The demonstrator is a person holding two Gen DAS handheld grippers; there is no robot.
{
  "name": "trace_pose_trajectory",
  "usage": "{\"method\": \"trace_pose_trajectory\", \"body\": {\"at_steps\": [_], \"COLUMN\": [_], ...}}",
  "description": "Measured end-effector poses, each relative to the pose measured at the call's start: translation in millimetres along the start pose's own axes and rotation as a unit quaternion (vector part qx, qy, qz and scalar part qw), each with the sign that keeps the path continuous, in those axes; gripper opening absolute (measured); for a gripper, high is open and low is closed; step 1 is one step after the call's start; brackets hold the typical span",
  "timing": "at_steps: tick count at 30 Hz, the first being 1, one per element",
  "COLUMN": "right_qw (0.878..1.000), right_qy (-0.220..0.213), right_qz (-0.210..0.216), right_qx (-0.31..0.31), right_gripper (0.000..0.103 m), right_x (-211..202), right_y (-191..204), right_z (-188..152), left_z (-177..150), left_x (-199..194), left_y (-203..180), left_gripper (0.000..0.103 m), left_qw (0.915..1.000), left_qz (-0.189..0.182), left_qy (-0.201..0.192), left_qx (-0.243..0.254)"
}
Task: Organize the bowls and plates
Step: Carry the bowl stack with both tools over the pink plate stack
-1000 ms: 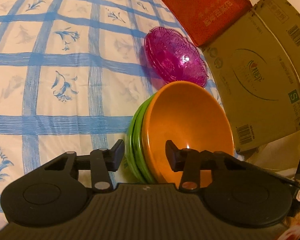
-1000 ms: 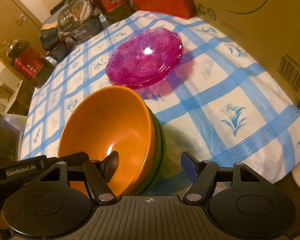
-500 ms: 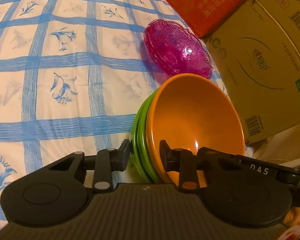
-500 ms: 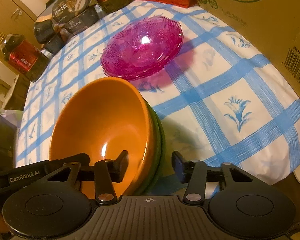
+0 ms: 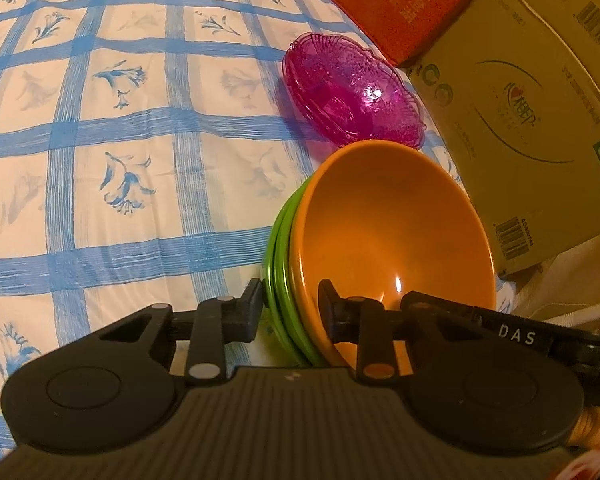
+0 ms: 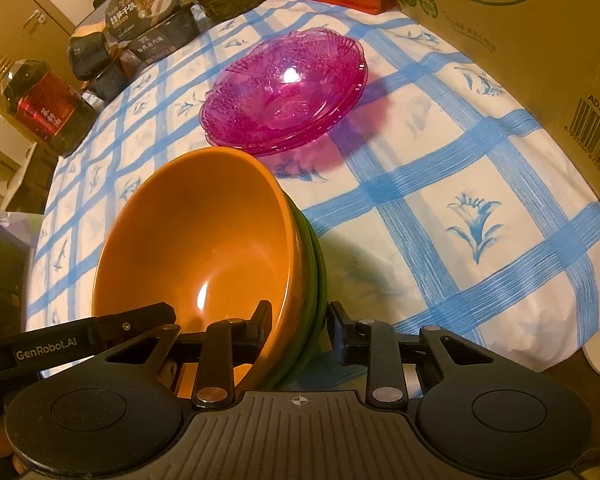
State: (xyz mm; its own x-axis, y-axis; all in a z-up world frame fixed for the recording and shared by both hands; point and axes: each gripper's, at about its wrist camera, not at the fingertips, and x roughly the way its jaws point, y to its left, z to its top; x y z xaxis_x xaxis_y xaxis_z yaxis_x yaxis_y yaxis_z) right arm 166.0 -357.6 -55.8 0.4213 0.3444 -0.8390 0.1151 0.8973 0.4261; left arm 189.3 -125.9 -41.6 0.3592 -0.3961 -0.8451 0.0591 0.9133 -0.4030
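Both sets of jaws have narrowed since the earlier frames. Left gripper (image 5: 288, 302) now pinches the rim of the stacked bowls — orange bowl (image 5: 388, 236) nested in green bowls (image 5: 278, 256) — one pad outside, one inside. Right gripper (image 6: 298, 320) straddles the opposite rim, jaws closing, pads look to be touching. Stack sits at near table edge on blue-check tablecloth (image 5: 112, 168).

Progress: bowls nested; pink glass dishes (image 6: 284, 92) stacked just beyond. Stack not yet lifted or placed — destination unclear.

Text: "GenRobot.AI", "DAS" on gripper arms; cardboard box (image 5: 532, 128) marked "S", barcode "ADA0074…".
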Motion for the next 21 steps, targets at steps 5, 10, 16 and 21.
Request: {"method": "trace_pose_trajectory", "body": {"at_steps": [5,10,16,21], "right_qw": [1.000,1.000,1.000,1.000], "right_qy": [-0.003,-0.007,-0.008,-0.010], "right_qz": [0.001,0.000,0.001,0.002], "right_qx": [0.007,0.008,0.008,0.006], "right_gripper": [0.029,0.029,0.029,0.029], "right_x": [-1.3,-3.6,-5.5,-7.3], "right_y": [-0.9,-0.1,-0.4,0.3], "right_z": [-0.6,-1.2,-1.5,-1.7], "left_z": [-0.2,-1.8,-4.6,-4.2], "left_x": [-1.0,-2.5,-4.5,-7.8], "left_y": [-3.5,-2.5,-4.5,-5.2], "left_gripper": [0.025,0.025,0.025,0.025], "left_qw": [1.0000,1.0000,1.0000,0.9999], "left_qz": [0.007,0.007,0.009,0.009], "left_qy": [-0.002,0.001,0.001,-0.004], "left_qx": [0.002,0.003,0.002,0.003]}}
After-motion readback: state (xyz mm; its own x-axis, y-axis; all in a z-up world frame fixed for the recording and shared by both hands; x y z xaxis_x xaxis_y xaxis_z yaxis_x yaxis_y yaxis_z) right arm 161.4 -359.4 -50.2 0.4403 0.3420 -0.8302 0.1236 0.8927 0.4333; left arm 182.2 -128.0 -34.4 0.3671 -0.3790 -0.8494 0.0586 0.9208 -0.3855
